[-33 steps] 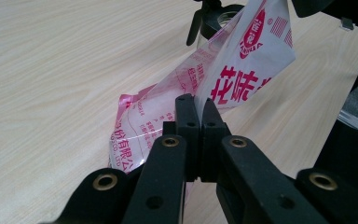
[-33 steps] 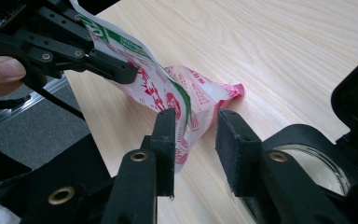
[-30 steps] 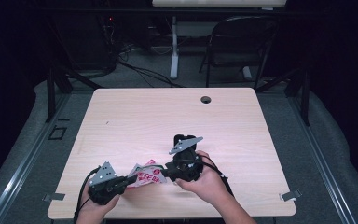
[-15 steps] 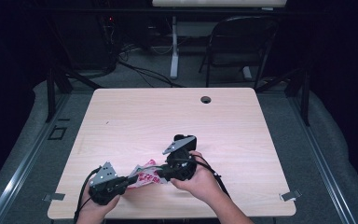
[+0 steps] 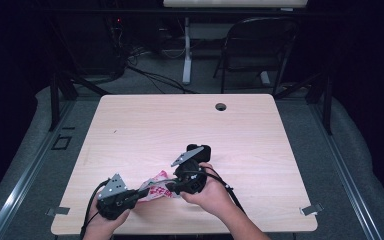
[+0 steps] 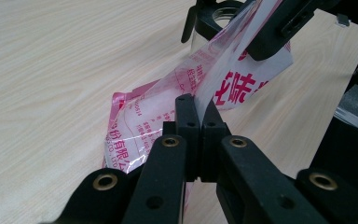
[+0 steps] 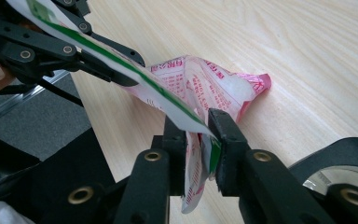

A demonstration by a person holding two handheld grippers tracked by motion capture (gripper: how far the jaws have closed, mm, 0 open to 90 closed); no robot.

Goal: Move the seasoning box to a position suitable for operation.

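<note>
Stretching a pink-printed plastic wrapper (image 5: 156, 189) near the table's (image 5: 260, 145) front edge, probably for tearing; left gripper (image 6: 196, 108) clamped tight on one end, right gripper (image 7: 200, 125) just been closing, jaws narrow around the other.

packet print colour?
Clear and white plastic packet with pink-red print and a green edge stripe; left gripper view shows it best.

A lab-like recording room is shown: a pale wooden bench (image 5: 190, 130) with a cable hole (image 5: 221, 106) is set on grey carpet, ringed by black metal framing (image 5: 60, 95), trailing cables (image 5: 150, 75) and a folding chair (image 5: 260, 50).
</note>
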